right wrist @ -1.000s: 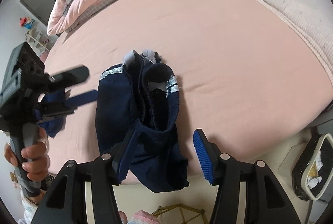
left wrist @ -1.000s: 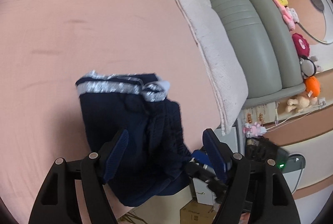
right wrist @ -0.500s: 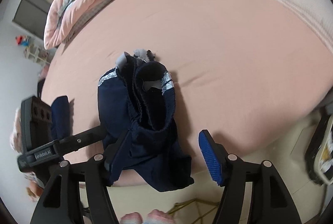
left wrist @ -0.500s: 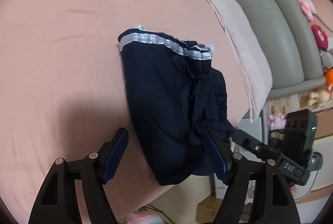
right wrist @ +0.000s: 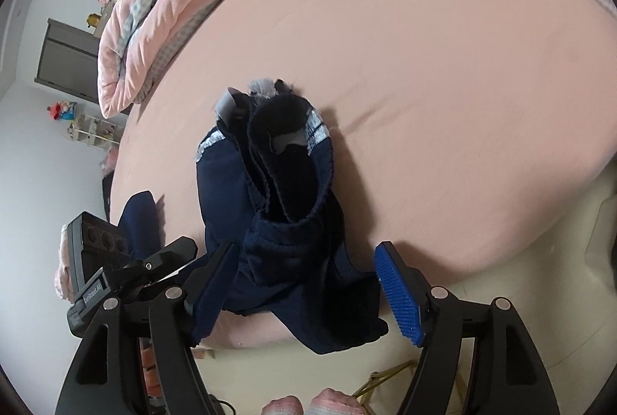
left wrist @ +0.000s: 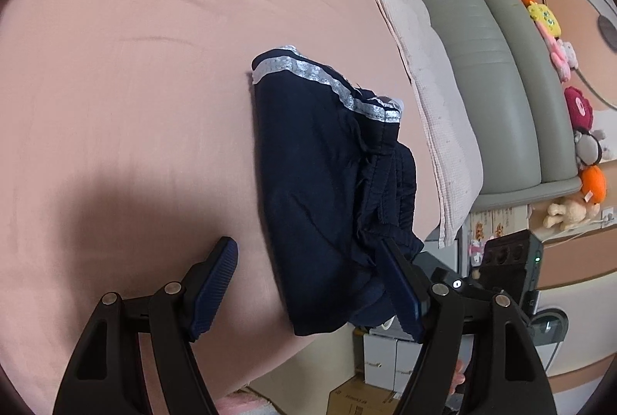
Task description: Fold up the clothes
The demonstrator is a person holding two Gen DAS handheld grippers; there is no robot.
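one dark navy fabric garment with a silver-grey striped waistband [left wrist: 331,179] lies bunched on the pink bed sheet [left wrist: 127,75], its near end draped over the mattress edge. the cloth looks soft and matte; a ribbed, gathered band runs along one side, and the shiny stripe crosses the far end. from the right wrist view the same garment [right wrist: 281,206] shows an open, tube-like fold with a small grey tag inside.

two hand-held grippers are in view, each with black plastic arms and blue ribbed pads. the left gripper [left wrist: 308,295] is spread wide: the garment lies ahead and between its fingers, the right-hand pad against the cloth edge, the left-hand pad over bare sheet, so nothing is clamped. the right gripper [right wrist: 304,284] is opening, its jaws wide apart; the garment's hanging end sits between them, near the left-hand pad and clear of the right-hand pad.

beyond the left gripper a cream waffle-textured blanket [left wrist: 432,98] borders a grey-green padded headboard [left wrist: 489,60]. beyond the right gripper one folded pink quilt [right wrist: 173,2] rests far across the bed.
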